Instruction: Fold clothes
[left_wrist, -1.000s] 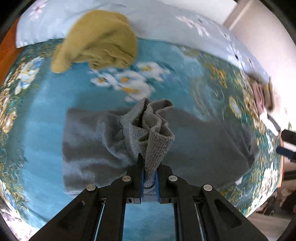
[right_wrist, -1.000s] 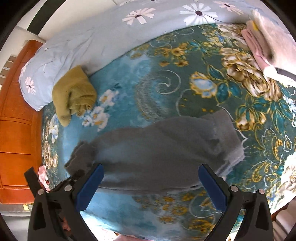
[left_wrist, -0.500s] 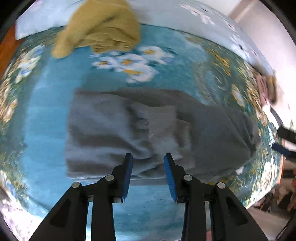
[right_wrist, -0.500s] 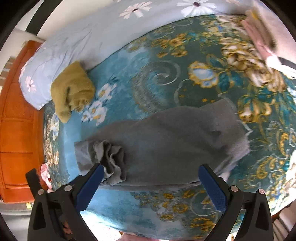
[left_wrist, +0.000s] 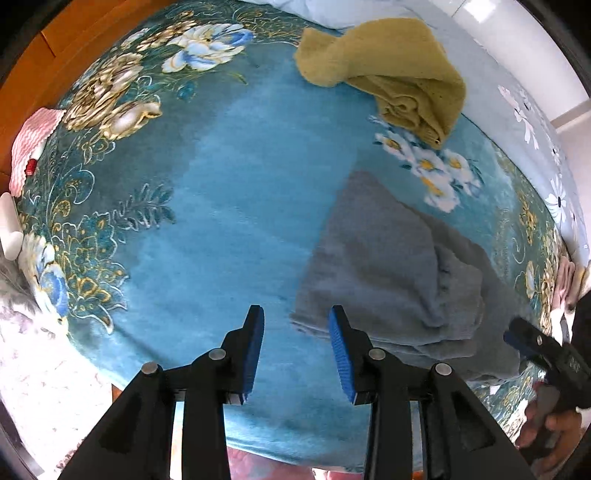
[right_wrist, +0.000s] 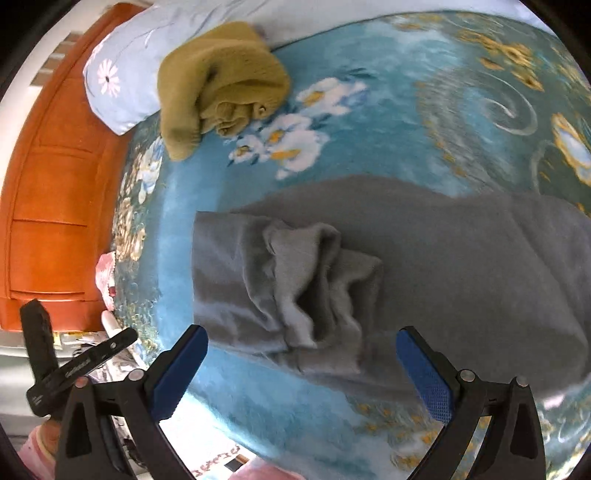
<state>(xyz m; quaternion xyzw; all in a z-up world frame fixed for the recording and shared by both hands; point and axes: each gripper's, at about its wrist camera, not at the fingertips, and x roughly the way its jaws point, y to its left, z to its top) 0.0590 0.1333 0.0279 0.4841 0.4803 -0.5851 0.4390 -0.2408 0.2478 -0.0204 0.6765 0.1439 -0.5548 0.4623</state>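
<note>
Your left gripper (left_wrist: 297, 350) hung with jaws apart and empty beside the grey garment (right_wrist: 424, 266) on the bed (left_wrist: 229, 192); your right gripper (right_wrist: 301, 369) gaped above its bunched sleeve. Next, probably grip an edge for another fold.

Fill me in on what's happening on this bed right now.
A person is folding clothes on a floral blue bedspread with a handheld gripper in each hand. A gray garment lies spread out, one end folded over into a rumpled flap. Neither gripper holds anything: the left gripper is open over bare bedspread beside the garment's edge, and the right gripper hangs wide open above the flap. A bundled mustard-yellow garment sits by the pillow.
</note>
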